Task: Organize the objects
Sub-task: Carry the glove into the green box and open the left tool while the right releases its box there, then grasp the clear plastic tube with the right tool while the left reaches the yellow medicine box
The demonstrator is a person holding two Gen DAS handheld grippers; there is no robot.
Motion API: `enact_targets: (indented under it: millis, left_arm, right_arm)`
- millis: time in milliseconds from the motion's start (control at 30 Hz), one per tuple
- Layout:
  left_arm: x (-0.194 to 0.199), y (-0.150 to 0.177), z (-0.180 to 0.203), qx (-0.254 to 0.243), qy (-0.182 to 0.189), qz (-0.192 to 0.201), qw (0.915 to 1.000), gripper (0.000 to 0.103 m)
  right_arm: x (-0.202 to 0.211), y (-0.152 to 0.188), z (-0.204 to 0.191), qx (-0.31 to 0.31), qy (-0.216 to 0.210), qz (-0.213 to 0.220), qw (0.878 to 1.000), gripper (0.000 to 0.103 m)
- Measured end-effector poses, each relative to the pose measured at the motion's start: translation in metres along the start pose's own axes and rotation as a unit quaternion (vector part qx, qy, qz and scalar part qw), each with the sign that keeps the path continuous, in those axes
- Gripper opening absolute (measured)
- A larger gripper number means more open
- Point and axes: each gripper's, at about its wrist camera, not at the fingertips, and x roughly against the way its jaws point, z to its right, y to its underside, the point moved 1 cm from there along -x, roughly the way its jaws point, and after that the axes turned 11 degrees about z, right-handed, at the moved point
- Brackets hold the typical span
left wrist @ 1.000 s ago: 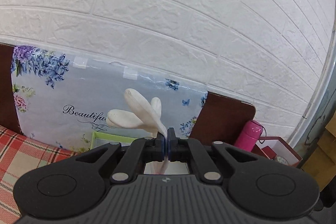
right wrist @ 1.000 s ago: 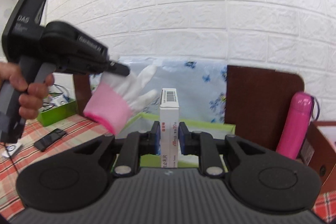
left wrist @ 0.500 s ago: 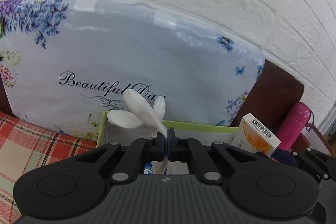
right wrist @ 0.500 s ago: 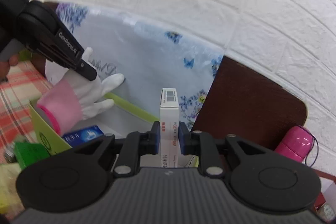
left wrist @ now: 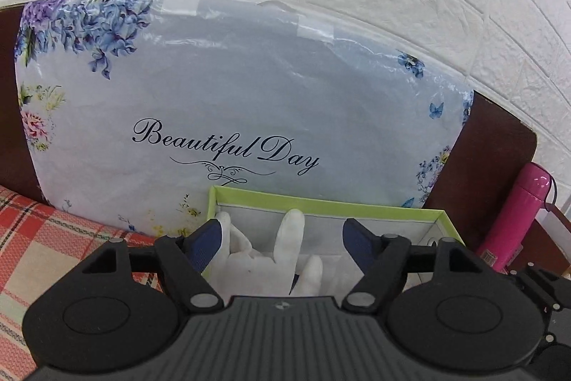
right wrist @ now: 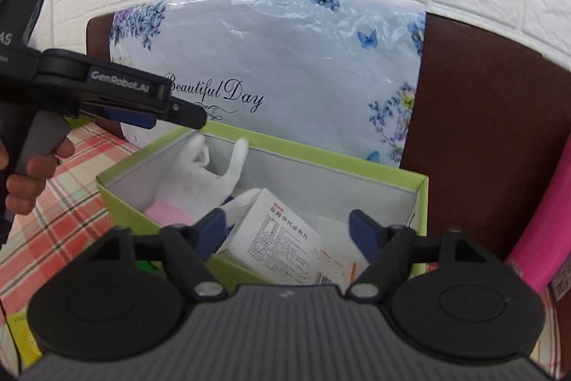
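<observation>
A green box point(left wrist: 328, 203) with a grey inside stands against a floral pillow. A white glove point(left wrist: 282, 252) with a pink cuff lies inside it, fingers up against the left wall; it also shows in the right wrist view point(right wrist: 200, 181). A white medicine carton point(right wrist: 282, 234) lies tilted in the box point(right wrist: 321, 163) beside the glove. My left gripper point(left wrist: 283, 232) is open above the glove. My right gripper point(right wrist: 287, 229) is open just above the carton, holding nothing. The left gripper's body point(right wrist: 107, 95) shows at the left of the right wrist view.
A floral "Beautiful Day" pillow point(left wrist: 232, 95) leans on a brown headboard point(right wrist: 492, 116) and white brick wall. A pink bottle point(left wrist: 517, 220) stands right of the box. A red plaid cloth point(left wrist: 53, 238) covers the surface at left.
Both grippers opened over the box. The glove dropped from the left gripper into the box, and the carton dropped from the right gripper and now lies tilted inside.
</observation>
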Motion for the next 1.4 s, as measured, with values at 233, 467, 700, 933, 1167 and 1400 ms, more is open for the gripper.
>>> enact_targets:
  millis: [233,467,700,933,1167,1400]
  left_arm:
    - [0.028,-0.007,0.006,0.008,-0.001,0.002,1.0,0.078]
    - [0.079,-0.003,0.026,0.009,-0.004,-0.003,0.9999,0.078]
    - [0.133,0.025,0.036,0.017,0.005,-0.001,0.9998,0.078]
    - [0.171,0.059,0.039,0.026,0.004,-0.004,0.9997,0.078]
    - [0.189,0.1,0.035,0.023,0.001,-0.025,0.9994,0.078]
    - [0.177,0.133,0.028,0.014,-0.011,-0.044,0.9989,0.078]
  right_arm:
    - [0.034,-0.005,0.0,-0.04,0.025,0.031,0.998,0.098]
    - [0.102,-0.009,-0.005,-0.096,0.026,0.089,0.991,0.103]
    - [0.162,0.008,-0.018,-0.134,0.038,0.111,0.984,0.103]
    - [0.202,0.034,-0.041,-0.136,0.046,0.116,0.983,0.103]
    - [0.216,0.064,-0.064,-0.124,0.045,0.098,0.986,0.103]
    - [0.208,0.094,-0.087,-0.103,0.025,0.054,0.993,0.09]
